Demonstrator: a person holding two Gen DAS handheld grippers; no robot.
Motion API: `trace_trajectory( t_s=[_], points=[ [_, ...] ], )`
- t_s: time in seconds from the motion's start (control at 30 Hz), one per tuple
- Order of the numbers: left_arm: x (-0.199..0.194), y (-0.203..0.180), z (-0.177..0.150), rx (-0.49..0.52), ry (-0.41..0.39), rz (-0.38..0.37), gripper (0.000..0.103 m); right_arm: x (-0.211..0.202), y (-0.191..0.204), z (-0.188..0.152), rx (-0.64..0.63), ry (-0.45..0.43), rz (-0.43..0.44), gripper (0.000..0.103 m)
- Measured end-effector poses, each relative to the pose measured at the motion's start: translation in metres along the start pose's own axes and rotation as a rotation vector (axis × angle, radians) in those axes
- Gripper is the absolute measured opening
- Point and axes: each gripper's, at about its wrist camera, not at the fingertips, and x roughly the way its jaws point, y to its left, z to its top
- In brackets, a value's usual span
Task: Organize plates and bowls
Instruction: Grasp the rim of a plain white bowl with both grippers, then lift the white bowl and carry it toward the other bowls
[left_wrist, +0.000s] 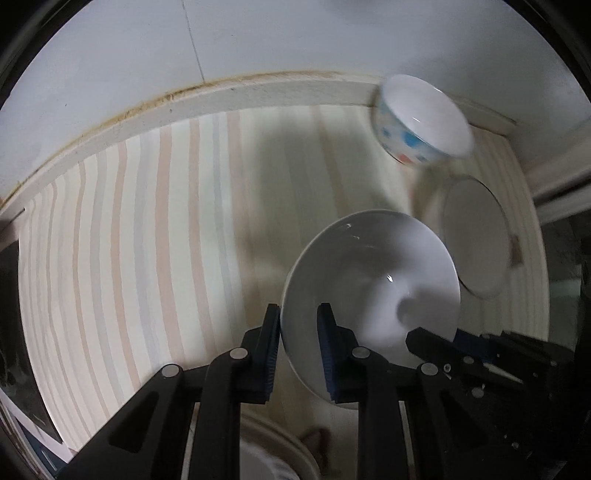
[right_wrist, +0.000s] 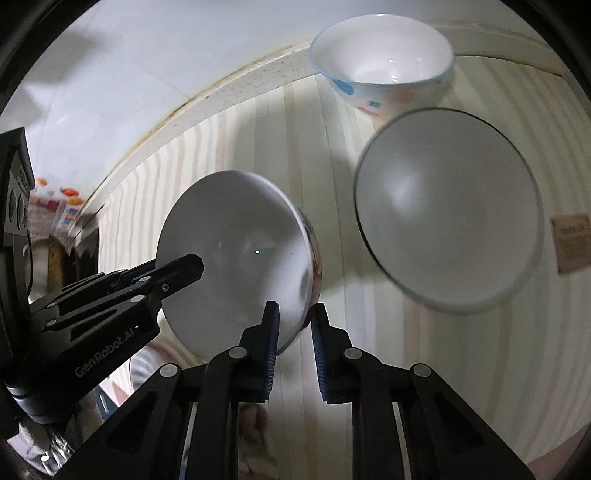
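Both grippers hold one white bowl (left_wrist: 373, 273) above the striped counter (left_wrist: 147, 240). My left gripper (left_wrist: 299, 343) is shut on the bowl's near-left rim, one pad outside and one inside. My right gripper (right_wrist: 295, 332) is shut on the same bowl (right_wrist: 229, 266) at its right rim; the right gripper also shows at the lower right of the left wrist view (left_wrist: 461, 350), and the left gripper at the left of the right wrist view (right_wrist: 147, 280). A patterned bowl (left_wrist: 421, 118) (right_wrist: 384, 59) stands at the back by the wall. A white plate (left_wrist: 476, 236) (right_wrist: 450, 206) lies on the counter.
A white wall (left_wrist: 258, 37) and a raised ledge (left_wrist: 221, 96) bound the counter at the back. A brown label (right_wrist: 572, 243) lies right of the plate. Another white dish rim (left_wrist: 280, 454) shows below the left gripper. Dark appliances (right_wrist: 14, 192) stand at the far left.
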Motion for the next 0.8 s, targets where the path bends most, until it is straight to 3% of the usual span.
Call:
trace_trajectory(
  t_s=[0.33, 0.57, 0.8],
  points=[
    [-0.024, -0.034, -0.077, 0.052, 0.015, -0.064, 0.018, -0.04, -0.027, -0.077, -0.014, 0.02, -0.031, 0.02],
    [-0.002, -0.056, -0.099, 0.09, 0.068, -0.07, 0.018, -0.036, -0.048, -0.122, 0.026, 0.047, -0.048, 0.02],
    [0.012, -0.068, -0.111, 0.126, 0.093, -0.054, 0.018, -0.029, -0.067, -0.144, 0.052, 0.064, -0.076, 0.02]
  ],
)
